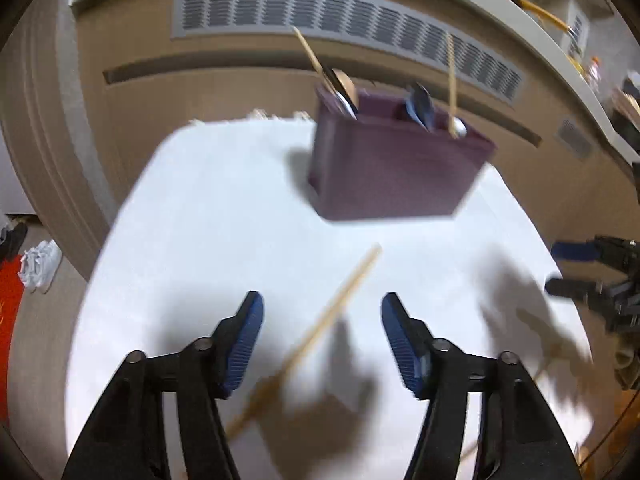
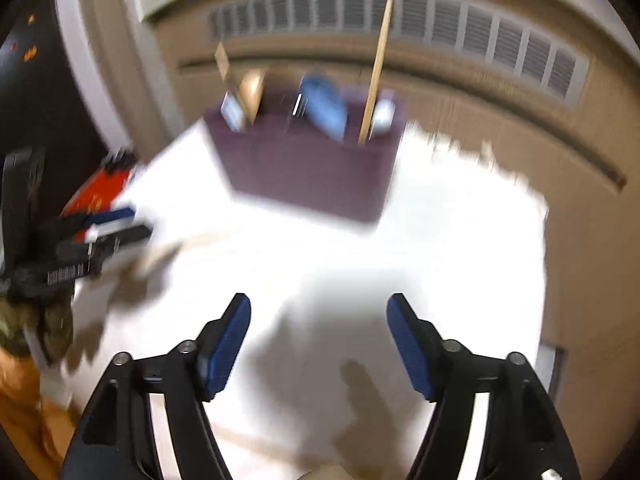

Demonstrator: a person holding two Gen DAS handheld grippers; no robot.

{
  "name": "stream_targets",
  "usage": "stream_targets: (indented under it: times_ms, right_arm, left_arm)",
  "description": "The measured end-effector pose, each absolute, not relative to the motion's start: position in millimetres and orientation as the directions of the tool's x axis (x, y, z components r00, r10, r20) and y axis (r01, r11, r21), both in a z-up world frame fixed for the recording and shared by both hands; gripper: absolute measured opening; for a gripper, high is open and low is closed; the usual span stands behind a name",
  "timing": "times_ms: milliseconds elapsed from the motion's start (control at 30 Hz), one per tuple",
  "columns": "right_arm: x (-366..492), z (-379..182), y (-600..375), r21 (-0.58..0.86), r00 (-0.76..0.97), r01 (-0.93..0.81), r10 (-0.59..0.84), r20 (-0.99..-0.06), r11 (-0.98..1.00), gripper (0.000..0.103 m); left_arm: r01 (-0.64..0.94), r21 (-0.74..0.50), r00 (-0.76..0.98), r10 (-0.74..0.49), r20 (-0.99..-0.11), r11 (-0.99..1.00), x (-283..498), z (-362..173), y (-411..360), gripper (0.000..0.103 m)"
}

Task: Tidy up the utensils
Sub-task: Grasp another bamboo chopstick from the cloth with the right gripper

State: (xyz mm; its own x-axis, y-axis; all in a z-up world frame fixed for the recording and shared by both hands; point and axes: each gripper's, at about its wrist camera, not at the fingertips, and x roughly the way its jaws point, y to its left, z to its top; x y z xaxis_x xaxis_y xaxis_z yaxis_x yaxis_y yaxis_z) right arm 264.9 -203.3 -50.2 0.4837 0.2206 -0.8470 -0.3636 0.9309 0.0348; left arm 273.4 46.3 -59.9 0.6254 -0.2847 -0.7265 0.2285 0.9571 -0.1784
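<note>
No readable text anywhere I look, only a strip of white lettering on my left gripper [image 2: 66, 270] at nine o'clock in my right wrist view, too blurred to make out

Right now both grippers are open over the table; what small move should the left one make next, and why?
Probably lower the left gripper onto the loose wooden chopstick and close. It lies flat on the white table, passing between the open fingers, untouched. The purple utensil holder already has chopsticks and spoons standing in it, so this one likely belongs there. The right gripper holds nothing.
</note>
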Motion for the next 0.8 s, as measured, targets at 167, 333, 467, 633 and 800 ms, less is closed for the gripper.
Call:
stream_targets:
  times_ms: [167, 333, 467, 633, 800]
  right_arm:
    - [224.4, -83.0, -223.9, 0.173, 0.337, -0.306, 0.276, -0.900, 0.936, 0.071]
    - [209.2, -97.8, -238.9, 0.274, 0.287, -0.227, 0.333, -0.898, 0.935, 0.071]
    - [211.8, -99.0, -233.6, 0.274, 0.308, -0.209, 0.329, -0.893, 0.939, 0.071]
    - [234.5, -101.0, -218.5, 0.215, 0.373, -0.206, 0.280, -0.885, 0.955, 0.071]
    - [262.9, -102.2, -201.6, 0.159, 0.416, -0.201, 0.231, -0.880, 0.967, 0.072]
  left_arm:
    - [0.263, -0.148, 0.610, -0.283, -0.740, 0.953, 246.5, -63.9, 33.6, 0.067]
    - [0.237, -0.140, 0.625, -0.262, -0.736, 0.961, 239.8, -59.9, 35.3, 0.070]
    - [0.224, -0.137, 0.620, -0.249, -0.744, 0.965, 245.0, -60.7, 37.4, 0.072]
    - [0.209, -0.140, 0.601, -0.240, -0.762, 0.968, 249.4, -66.3, 41.1, 0.072]
    - [0.193, -0.132, 0.592, -0.223, -0.774, 0.972, 253.9, -71.5, 45.5, 0.072]
